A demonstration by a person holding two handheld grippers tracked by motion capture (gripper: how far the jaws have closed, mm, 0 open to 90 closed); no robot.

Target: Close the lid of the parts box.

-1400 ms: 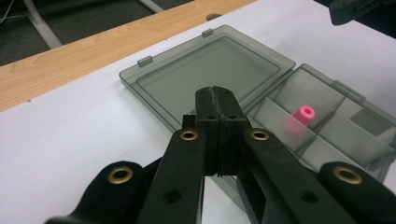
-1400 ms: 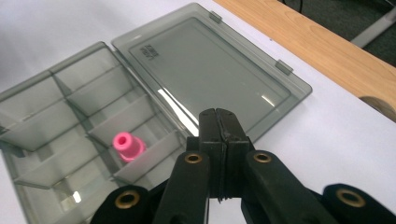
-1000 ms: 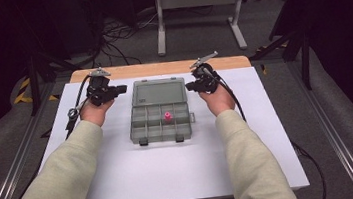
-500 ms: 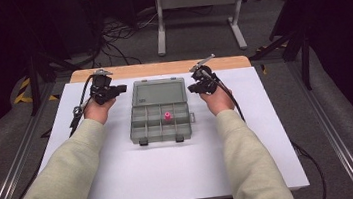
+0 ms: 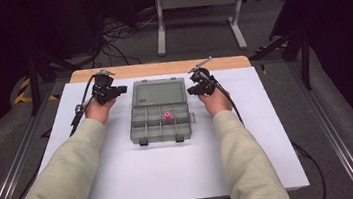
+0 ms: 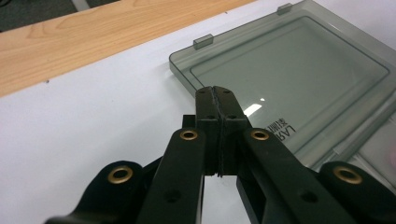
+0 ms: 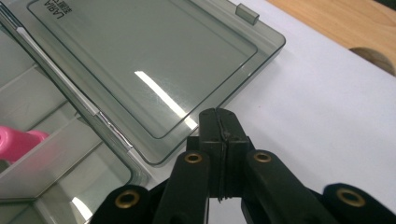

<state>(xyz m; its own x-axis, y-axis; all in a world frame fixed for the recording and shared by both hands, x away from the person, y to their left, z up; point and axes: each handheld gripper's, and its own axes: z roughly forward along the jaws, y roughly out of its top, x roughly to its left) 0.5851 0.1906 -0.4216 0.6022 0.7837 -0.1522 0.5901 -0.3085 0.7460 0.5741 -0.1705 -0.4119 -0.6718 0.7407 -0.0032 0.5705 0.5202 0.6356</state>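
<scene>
White tabletop (image 5: 173, 175) bears the open box (image 5: 159, 117) centrally; both hands have sunk slightly beside its flat lid, left gripper (image 5: 119, 90) and right gripper (image 5: 192, 90) pinched together, empty, suggesting lid-closing is imminent.

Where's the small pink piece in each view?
High view: the small pink plastic piece sits in a middle compartment of the grey translucent plastic organiser box, centre of frame.
Left gripper view: not in it.
Right gripper view: at the far left edge, inside a compartment.
Shared landmark: the box's flat open smoky lid, lying on the white tabletop.
</scene>
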